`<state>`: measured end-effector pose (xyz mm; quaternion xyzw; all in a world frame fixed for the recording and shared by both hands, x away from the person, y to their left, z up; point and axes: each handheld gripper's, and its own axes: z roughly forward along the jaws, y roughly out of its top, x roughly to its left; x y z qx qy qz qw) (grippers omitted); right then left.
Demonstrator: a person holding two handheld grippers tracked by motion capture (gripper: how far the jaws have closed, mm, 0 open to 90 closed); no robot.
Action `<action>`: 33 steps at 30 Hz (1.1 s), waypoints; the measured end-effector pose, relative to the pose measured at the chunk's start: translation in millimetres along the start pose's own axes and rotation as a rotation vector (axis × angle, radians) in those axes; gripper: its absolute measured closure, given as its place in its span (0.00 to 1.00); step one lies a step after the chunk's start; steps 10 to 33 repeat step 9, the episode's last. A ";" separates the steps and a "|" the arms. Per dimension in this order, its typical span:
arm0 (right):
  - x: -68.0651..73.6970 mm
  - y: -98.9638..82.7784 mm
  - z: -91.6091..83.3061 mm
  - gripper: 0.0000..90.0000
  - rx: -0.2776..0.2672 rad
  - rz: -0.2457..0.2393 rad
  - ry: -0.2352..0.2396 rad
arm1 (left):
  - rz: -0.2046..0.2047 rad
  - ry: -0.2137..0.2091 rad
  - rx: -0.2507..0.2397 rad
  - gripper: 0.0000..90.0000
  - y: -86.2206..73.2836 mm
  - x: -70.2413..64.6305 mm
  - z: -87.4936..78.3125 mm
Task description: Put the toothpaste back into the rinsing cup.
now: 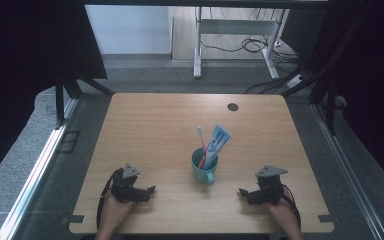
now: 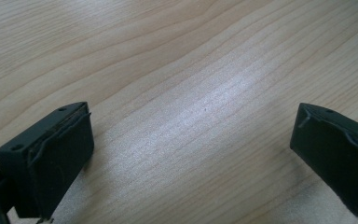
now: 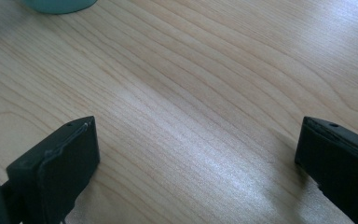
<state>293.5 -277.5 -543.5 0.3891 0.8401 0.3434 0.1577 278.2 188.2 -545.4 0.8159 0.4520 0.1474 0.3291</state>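
From the high view, my left gripper (image 1: 151, 190) and right gripper (image 1: 241, 191) sit low on the pale wooden table (image 1: 145, 125), flanking the teal ceramic mug (image 1: 203, 167) holding a toothbrush (image 1: 200, 140) and blue toothpaste tube (image 1: 217, 142), so either could reach it. Left gripper view: jaws wide apart over bare wood. Right gripper view: same, mug (image 3: 58, 5) just ahead.

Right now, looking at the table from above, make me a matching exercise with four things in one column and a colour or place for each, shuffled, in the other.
Things:
1. mug
2. toothbrush
3. toothpaste tube
4. left gripper

Descriptions:
A. blue and white, leaning right in the cup
B. open over bare wood at the table's near left
C. teal, handle toward the person
D. red and white, standing in the cup

Pairs: 1-C, 2-D, 3-A, 4-B
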 end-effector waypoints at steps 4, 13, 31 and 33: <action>0.1 0.0 0.0 0.00 0.000 0.000 0.000 | 0.018 0.025 0.013 0.00 0.9 -3.3 1.6; 0.1 -0.1 0.0 0.00 0.000 0.000 0.000 | 0.011 0.031 0.013 0.00 0.9 -3.4 1.6; 0.1 -0.1 0.0 0.00 0.000 0.000 0.000 | 0.011 0.031 0.013 0.00 0.9 -3.4 1.6; 0.1 -0.1 0.0 0.00 0.000 0.000 0.000 | 0.011 0.031 0.013 0.00 0.9 -3.4 1.6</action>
